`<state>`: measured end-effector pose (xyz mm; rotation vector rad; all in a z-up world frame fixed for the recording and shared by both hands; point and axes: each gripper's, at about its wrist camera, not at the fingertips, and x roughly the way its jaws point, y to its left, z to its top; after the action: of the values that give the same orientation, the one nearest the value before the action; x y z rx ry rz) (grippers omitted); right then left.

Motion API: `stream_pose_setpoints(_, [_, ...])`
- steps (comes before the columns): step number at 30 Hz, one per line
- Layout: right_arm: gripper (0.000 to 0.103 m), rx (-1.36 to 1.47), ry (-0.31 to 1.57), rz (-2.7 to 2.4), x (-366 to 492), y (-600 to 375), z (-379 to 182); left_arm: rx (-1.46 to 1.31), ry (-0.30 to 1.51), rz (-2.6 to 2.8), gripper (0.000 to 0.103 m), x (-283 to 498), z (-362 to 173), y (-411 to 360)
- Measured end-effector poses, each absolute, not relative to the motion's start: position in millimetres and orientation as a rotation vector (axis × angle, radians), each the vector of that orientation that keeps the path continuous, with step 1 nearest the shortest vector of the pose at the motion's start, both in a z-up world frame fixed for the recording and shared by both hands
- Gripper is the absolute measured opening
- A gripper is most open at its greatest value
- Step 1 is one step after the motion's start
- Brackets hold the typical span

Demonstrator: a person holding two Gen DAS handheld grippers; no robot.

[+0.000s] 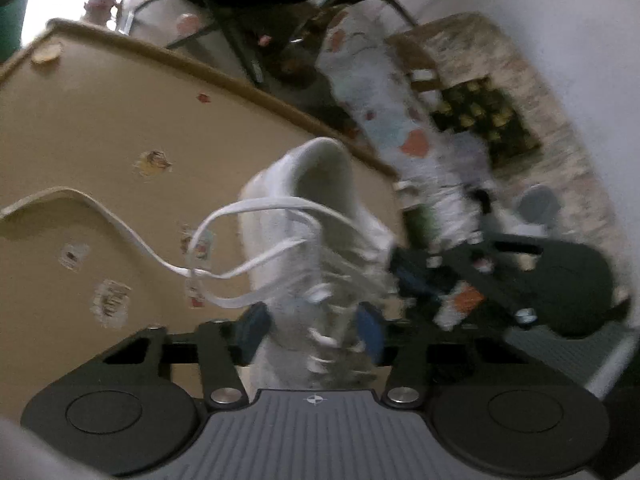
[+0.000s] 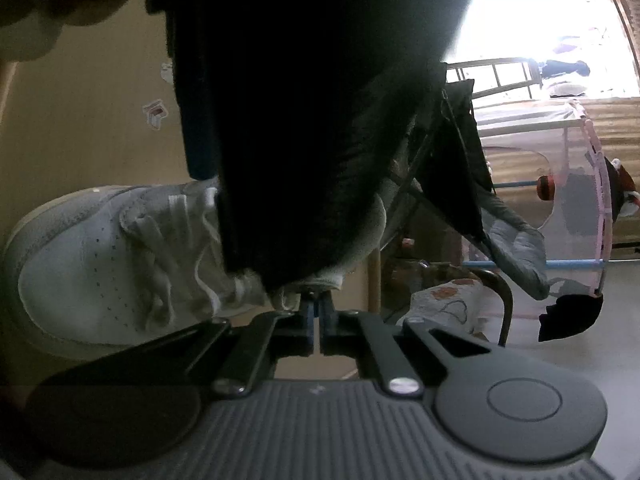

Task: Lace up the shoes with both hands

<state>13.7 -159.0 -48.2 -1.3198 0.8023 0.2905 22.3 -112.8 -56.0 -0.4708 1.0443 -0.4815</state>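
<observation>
Left gripper (image 1: 312, 330) first: its jaws are standing wide open, blue pads on either side of the white shoe (image 1: 316, 240), down around the laced front part. The pads aren't pinching anything as far as I can see, though the frame is pretty blurry there. The shoe is sitting on the tan desk (image 1: 100, 128), heel opening pointing away from the left camera. The white lace (image 1: 256, 208) is looping loose up over the shoe's opening, and one long end is trailing off to the left across the desk, lying flat. The desk has a few small stickers (image 1: 152, 163) scattered on it. Just right of the shoe, the right gripper (image 1: 452, 280) is showing as a dark blurry shape.

From the right wrist view, the right gripper (image 2: 315, 320) has its jaws pressed nearly together with only a thin slit showing. The tips are sitting right at the shoe's (image 2: 104, 264) collar, but I can't tell if a bit of lace is caught in there since a dark garment (image 2: 304, 120) is hanging over that spot. The shoe is lying sideways in this view, toe to the left. Further back, a chair frame (image 2: 496, 292) and a bright window (image 2: 532, 12) are showing.
</observation>
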Motion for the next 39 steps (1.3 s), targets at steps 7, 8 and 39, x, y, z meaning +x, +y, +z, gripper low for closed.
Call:
stream_pose_setpoints(7, [0.002, -1.298, 0.799, 0.301, 13.9, -165.3, -41.4, -0.476, 1.068, -0.431, 0.045, 27.8, -58.5, -115.4])
stream_pose_setpoints(8, [0.002, -1.296, 0.798, 0.302, 14.1, -166.2, -40.6, -0.471, 1.068, -0.426, 0.046, 27.7, -58.2, -114.9])
stream_pose_setpoints(39, [0.010, -1.420, 0.828, 0.314, 13.1, -144.4, -45.4, -0.527, 1.087, -0.426, 0.051, 22.0, -74.9, -99.3])
